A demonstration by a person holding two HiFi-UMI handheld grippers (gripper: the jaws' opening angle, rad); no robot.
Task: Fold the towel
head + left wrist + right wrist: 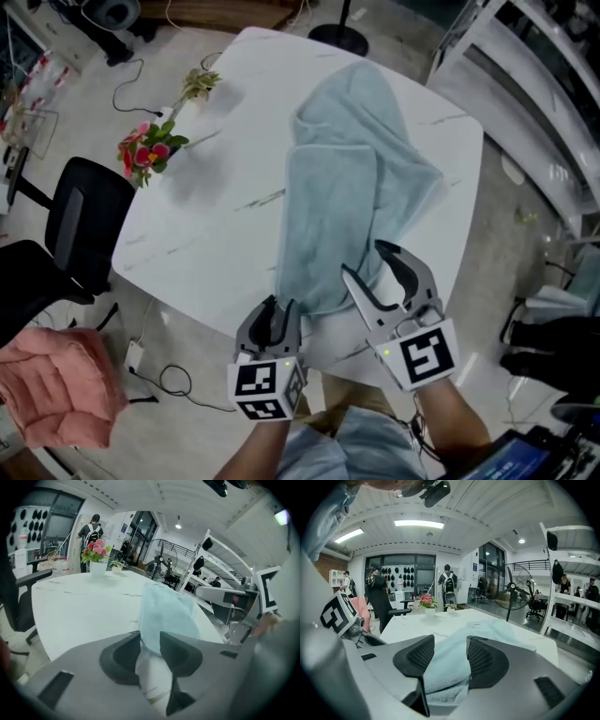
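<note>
The step now looks like grabbing the near end of the towel (356, 187). It lies long on the white table (197, 234), from the near edge to the far side, and part of it is doubled over. To do this well, the left gripper (281, 307) should take the near left corner and the right gripper (362, 257) the near right corner. Each should bite all the layers, not just the top one. Then both should lift together and level, so the fold lands straight.

The left gripper's jaws are a little way apart and hold nothing. The towel's corner sits just past their tips. The right gripper's jaws are wide apart, with the towel's near end between them, not squeezed
</note>
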